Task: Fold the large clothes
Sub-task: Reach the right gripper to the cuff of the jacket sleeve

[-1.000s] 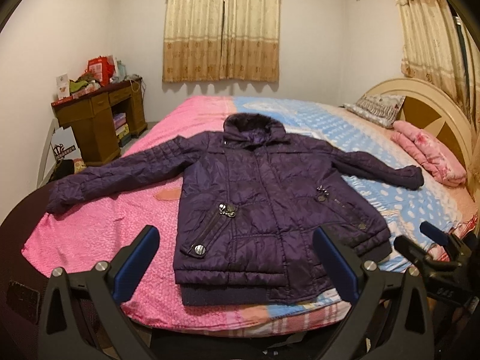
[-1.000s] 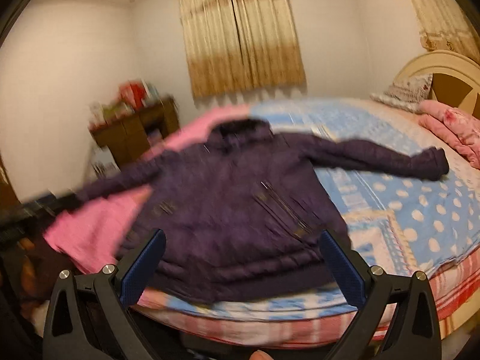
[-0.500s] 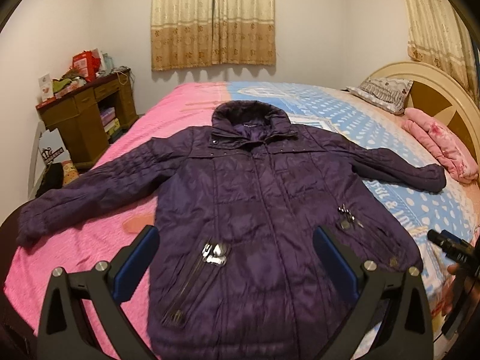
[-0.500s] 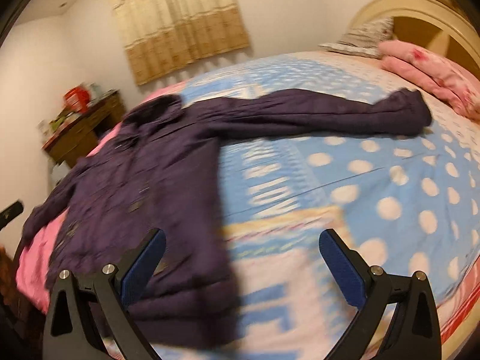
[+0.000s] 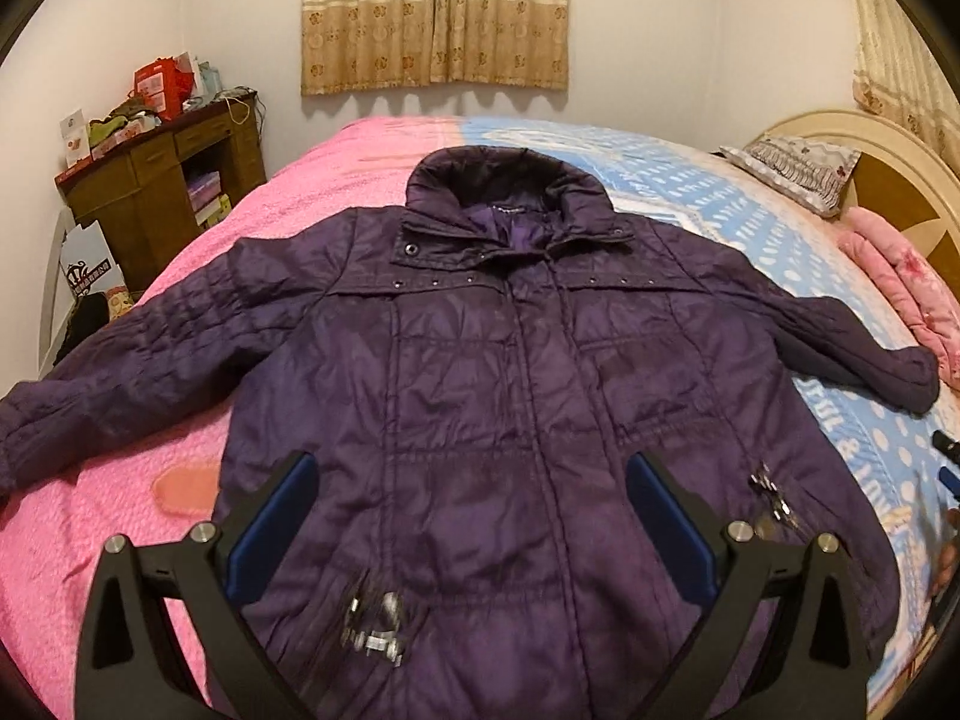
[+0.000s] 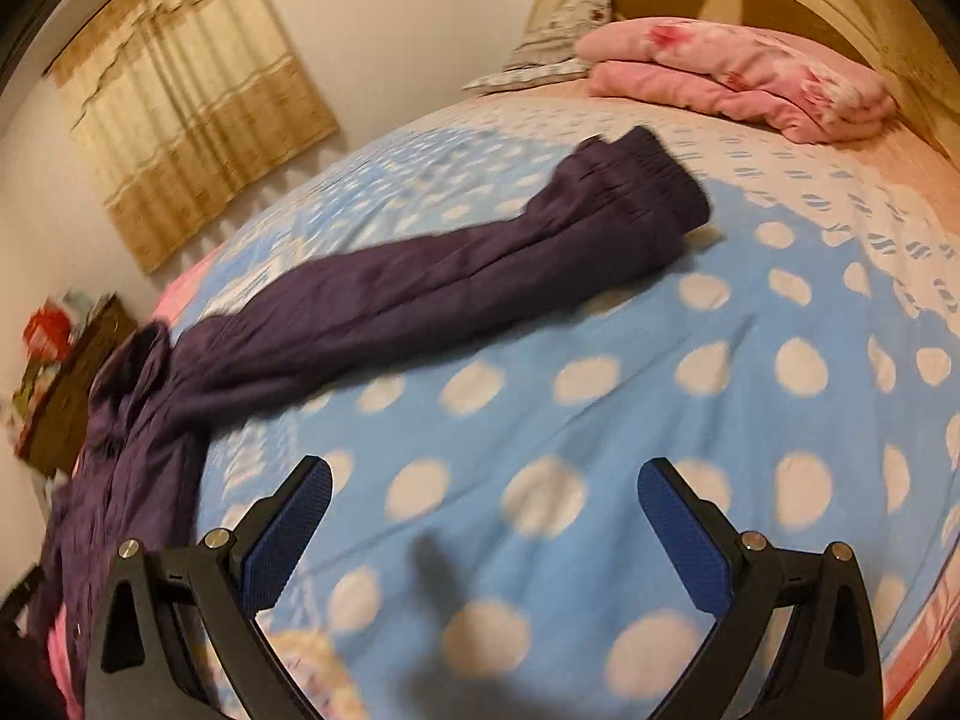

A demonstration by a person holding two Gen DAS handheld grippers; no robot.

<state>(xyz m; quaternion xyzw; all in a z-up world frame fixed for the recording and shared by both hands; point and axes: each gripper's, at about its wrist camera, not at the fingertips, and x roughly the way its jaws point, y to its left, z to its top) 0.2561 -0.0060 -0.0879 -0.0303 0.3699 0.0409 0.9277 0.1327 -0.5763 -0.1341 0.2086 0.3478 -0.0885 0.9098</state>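
A dark purple quilted jacket (image 5: pixel 480 372) lies flat and face up on the bed, collar toward the curtains and both sleeves spread out. My left gripper (image 5: pixel 471 516) hovers open over its lower front, holding nothing. In the right wrist view the jacket's right sleeve (image 6: pixel 456 282) stretches across the blue dotted sheet, its cuff (image 6: pixel 648 180) pointing toward the pillows. My right gripper (image 6: pixel 483 519) is open above bare sheet, well short of that sleeve. Its tip (image 5: pixel 948 462) shows at the right edge of the left wrist view.
The bed has a pink cover (image 5: pixel 108 516) on the left and a blue dotted sheet (image 6: pixel 720 396) on the right. A folded pink quilt (image 6: pixel 738 78) and a pillow (image 5: pixel 792 171) lie by the headboard (image 5: pixel 870 138). A cluttered wooden desk (image 5: pixel 162 192) stands at the left wall.
Both grippers have moved in over the bed. The left one closed in on the jacket's front; the right one swung right toward the spread sleeve. The jacket has not moved.
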